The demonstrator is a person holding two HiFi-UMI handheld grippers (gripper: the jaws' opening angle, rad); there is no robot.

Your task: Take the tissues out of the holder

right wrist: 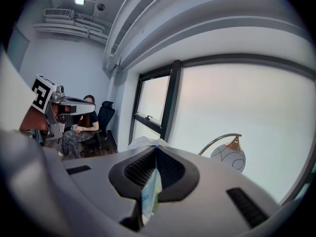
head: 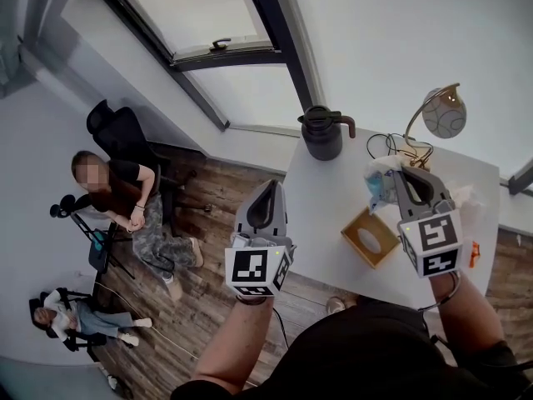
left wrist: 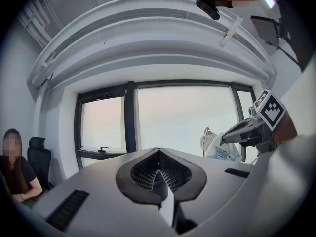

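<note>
One view, the head view, shows the holder (head: 356,226).

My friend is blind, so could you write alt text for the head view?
Seen from above, the right gripper holds a pack of tissues clear of the wooden holder on a white table. The left gripper is shut and empty. A person sits nearby.

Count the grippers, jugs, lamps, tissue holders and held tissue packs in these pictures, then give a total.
grippers: 2, the left gripper and the right gripper
jug: 1
lamp: 1
tissue holder: 1
tissue pack, held by the right gripper: 1
Total: 6
</note>
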